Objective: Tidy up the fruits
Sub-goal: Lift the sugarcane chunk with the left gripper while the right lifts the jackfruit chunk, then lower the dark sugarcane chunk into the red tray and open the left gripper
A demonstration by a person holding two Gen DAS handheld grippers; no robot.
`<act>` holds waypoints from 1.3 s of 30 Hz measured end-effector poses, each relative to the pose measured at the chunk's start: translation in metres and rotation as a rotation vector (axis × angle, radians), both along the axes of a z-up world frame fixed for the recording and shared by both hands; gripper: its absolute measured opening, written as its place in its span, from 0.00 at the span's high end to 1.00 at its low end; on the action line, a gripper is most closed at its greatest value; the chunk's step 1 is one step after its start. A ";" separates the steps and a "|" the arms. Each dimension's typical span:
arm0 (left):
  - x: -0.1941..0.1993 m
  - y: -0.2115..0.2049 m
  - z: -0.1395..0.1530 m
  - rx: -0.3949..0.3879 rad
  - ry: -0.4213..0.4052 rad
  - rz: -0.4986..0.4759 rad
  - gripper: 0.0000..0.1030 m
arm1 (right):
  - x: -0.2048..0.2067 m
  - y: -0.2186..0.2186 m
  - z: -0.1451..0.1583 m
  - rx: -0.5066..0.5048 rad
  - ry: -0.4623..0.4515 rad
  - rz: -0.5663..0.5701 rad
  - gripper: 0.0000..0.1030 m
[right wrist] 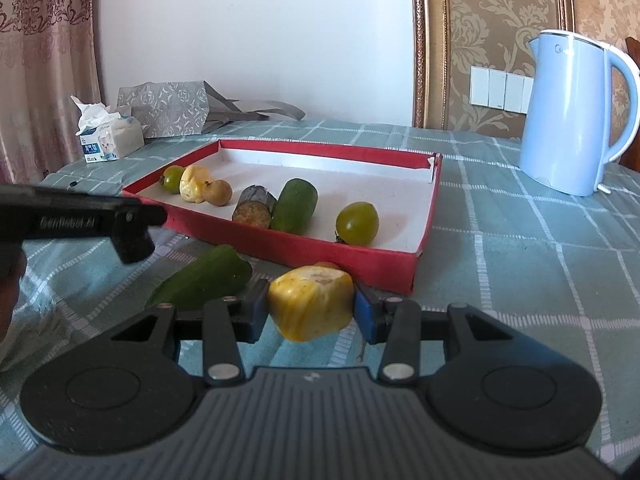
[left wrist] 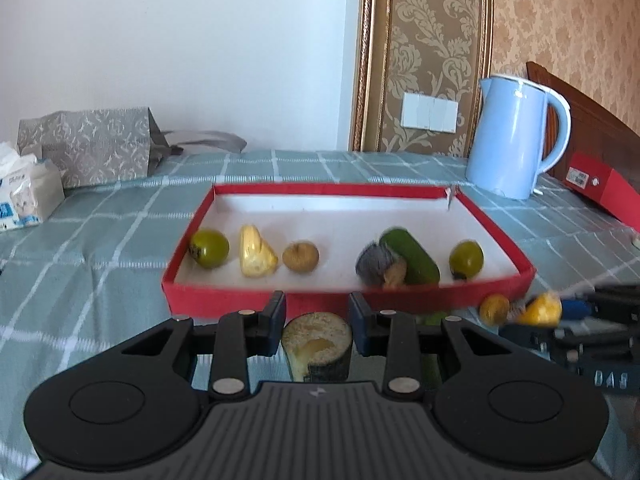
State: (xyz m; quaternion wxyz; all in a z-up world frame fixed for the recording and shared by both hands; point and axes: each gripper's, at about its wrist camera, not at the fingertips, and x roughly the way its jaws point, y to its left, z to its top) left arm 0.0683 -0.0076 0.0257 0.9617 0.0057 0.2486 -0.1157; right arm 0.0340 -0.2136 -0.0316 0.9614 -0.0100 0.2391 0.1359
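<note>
Checked tablecloth (right wrist: 520, 240) underlies both grippers: right fingers (right wrist: 364, 312) clamp a yellow chunk (right wrist: 310, 304), left fingers (left wrist: 276, 320) flank a dark-skinned sugarcane piece (left wrist: 318, 344).

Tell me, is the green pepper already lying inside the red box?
No, the green pepper lies on the checked tablecloth, outside the near wall of the red box.

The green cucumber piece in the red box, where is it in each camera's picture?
Left wrist view: the cucumber piece lies right of centre in the red box, touching a dark sugarcane chunk on its left.
Right wrist view: the cucumber piece sits near the picture's middle, the same chunk on its left.
Shared landmark: the blue kettle behind the box, on the right.
</note>
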 end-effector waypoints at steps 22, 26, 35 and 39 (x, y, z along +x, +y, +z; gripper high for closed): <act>0.004 0.026 0.017 -0.041 0.029 -0.067 0.83 | 0.004 0.001 -0.003 0.001 0.024 0.013 0.59; -0.018 0.033 0.007 -0.072 0.107 -0.173 0.82 | 0.004 0.001 -0.003 0.005 0.025 0.011 0.59; -0.056 0.021 -0.008 -0.062 0.090 -0.452 0.51 | 0.007 0.002 -0.006 -0.002 0.045 0.014 0.59; -0.062 0.023 -0.004 -0.088 0.062 -0.495 0.30 | 0.007 0.002 -0.006 -0.001 0.043 0.013 0.59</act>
